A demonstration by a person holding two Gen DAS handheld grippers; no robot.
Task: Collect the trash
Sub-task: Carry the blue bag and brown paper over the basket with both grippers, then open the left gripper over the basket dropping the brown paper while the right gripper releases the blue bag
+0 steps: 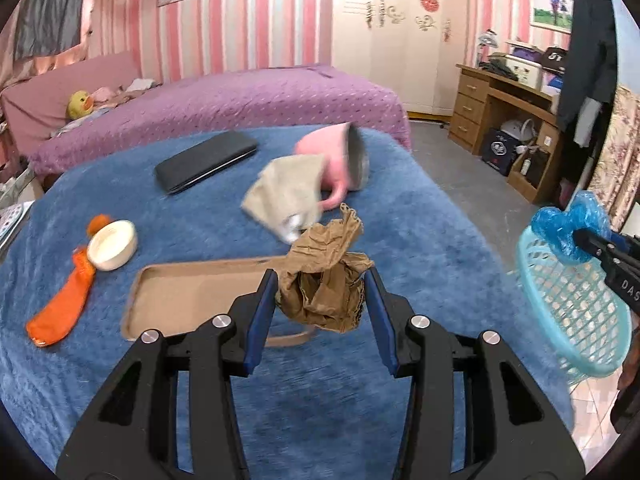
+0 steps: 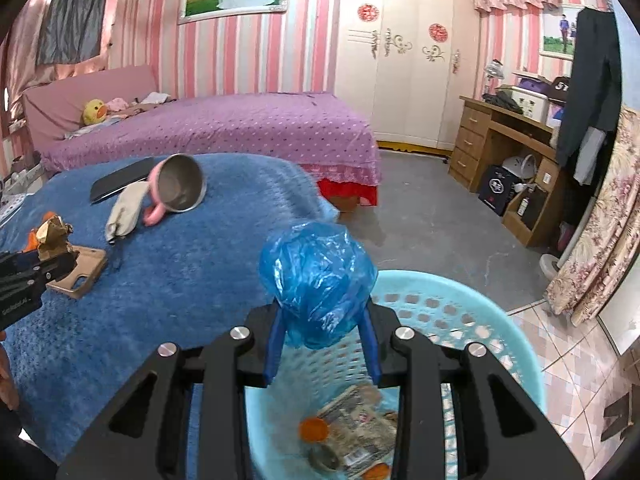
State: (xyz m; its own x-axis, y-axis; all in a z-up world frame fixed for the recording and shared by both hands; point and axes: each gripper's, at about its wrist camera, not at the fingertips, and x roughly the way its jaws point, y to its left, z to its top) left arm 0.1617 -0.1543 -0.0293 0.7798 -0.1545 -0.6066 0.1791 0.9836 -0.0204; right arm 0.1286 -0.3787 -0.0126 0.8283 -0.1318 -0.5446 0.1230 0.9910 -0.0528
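Jaws, right: the right gripper is clamped on a blue bag wad; the crushed plastic bulges above the pads, so the hold is by squeeze alone.
Jaws, left: the left gripper is clamped on a brown paper wad, pinched at its lower half with the loose crumple standing clear above.
Basket: the basket lies directly under and beyond the right jaws, at the edge of the blue blanket. Judgement: it serves as the trash bin, hence the bag held over its opening.
Basket contents: printed paper and orange round pieces lie on the bottom; other items are too blurred to name.
Paper position: the brown wad hangs above the tray, well left of the basket. Judgement: it needs carrying across before release.
Blanket: the blanket bears the remaining items.
Mid field: an orange sock, a white lid and a beige cloth lie apart from one another.
Far field: a pink cup lies on its side, mouth toward the right camera; a black case lies flat behind it.
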